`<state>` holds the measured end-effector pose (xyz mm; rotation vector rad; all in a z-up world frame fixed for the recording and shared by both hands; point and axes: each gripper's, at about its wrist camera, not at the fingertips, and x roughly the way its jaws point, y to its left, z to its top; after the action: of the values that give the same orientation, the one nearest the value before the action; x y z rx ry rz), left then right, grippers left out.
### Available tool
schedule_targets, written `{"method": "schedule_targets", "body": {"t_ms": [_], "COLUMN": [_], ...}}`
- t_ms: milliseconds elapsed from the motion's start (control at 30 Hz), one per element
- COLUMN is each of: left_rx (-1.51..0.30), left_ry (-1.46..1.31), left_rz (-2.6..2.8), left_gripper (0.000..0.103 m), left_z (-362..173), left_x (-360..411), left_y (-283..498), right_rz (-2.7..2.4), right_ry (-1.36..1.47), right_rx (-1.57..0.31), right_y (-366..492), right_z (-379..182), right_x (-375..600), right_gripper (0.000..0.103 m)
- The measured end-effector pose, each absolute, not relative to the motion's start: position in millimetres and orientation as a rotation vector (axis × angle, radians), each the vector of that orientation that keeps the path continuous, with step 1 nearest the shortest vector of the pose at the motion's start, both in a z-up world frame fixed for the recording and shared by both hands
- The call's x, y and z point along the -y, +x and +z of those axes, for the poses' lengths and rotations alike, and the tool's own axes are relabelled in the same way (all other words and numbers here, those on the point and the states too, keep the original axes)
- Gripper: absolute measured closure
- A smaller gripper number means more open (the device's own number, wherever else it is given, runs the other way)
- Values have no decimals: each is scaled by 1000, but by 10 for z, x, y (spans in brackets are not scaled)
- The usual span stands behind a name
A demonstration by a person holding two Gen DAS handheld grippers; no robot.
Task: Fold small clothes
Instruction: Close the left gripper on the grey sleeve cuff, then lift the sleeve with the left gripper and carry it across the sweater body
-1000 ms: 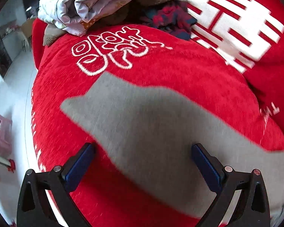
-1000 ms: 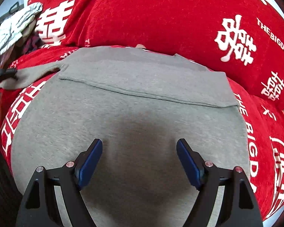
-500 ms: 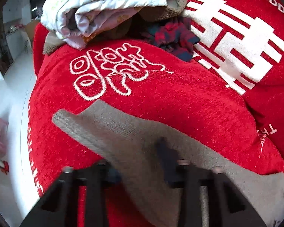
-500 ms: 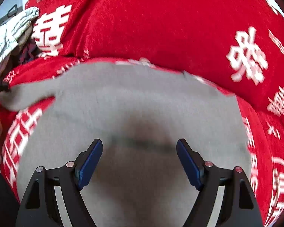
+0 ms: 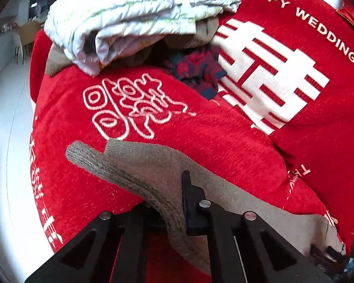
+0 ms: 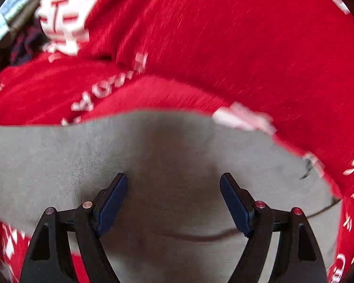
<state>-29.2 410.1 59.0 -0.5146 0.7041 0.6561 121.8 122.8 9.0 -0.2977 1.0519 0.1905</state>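
Note:
A small grey knit garment lies on a red sofa cover. In the left wrist view my left gripper is shut on its sleeve near the ribbed cuff, and the cloth bunches between the jaws. In the right wrist view the garment's grey body fills the lower frame, blurred by motion. My right gripper is open just above it, with the blue pads wide apart and nothing between them.
A pile of other clothes, white printed fabric over brown and plaid pieces, sits at the far end of the seat. The red backrest with white lettering rises on the right. White floor lies past the seat's left edge.
My left gripper has closed on the grey sleeve and lifted it off the seat. The right gripper has stayed open and moved forward over the garment's body.

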Motion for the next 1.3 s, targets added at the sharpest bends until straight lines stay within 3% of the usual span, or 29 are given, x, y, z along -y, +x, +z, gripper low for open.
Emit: {"method": "schedule_targets", "body": {"t_ms": [200,633,900,1300], "left_rx": [-730,-790,-836,-880], "left_ry": [-483,-405,-347,-178], "left_rz": [628,487,402,306], "left_gripper": [95,95,95,95], "left_z": [682,939,968,978], "left_x": [-4014,-3217,-2617,-1547], "left_y": [-226,36,215,362], "right_rz": [416,225,160,100], "right_ry": [-164,-165,-145,-37], "right_rx": [-1062,-989,-949,-963], "right_y": [1085,504,-30,-126], "right_z": [357,661,593,471], "right_x": [-1277,153,819,1335], "right_gripper": [21,21,21,21]}}
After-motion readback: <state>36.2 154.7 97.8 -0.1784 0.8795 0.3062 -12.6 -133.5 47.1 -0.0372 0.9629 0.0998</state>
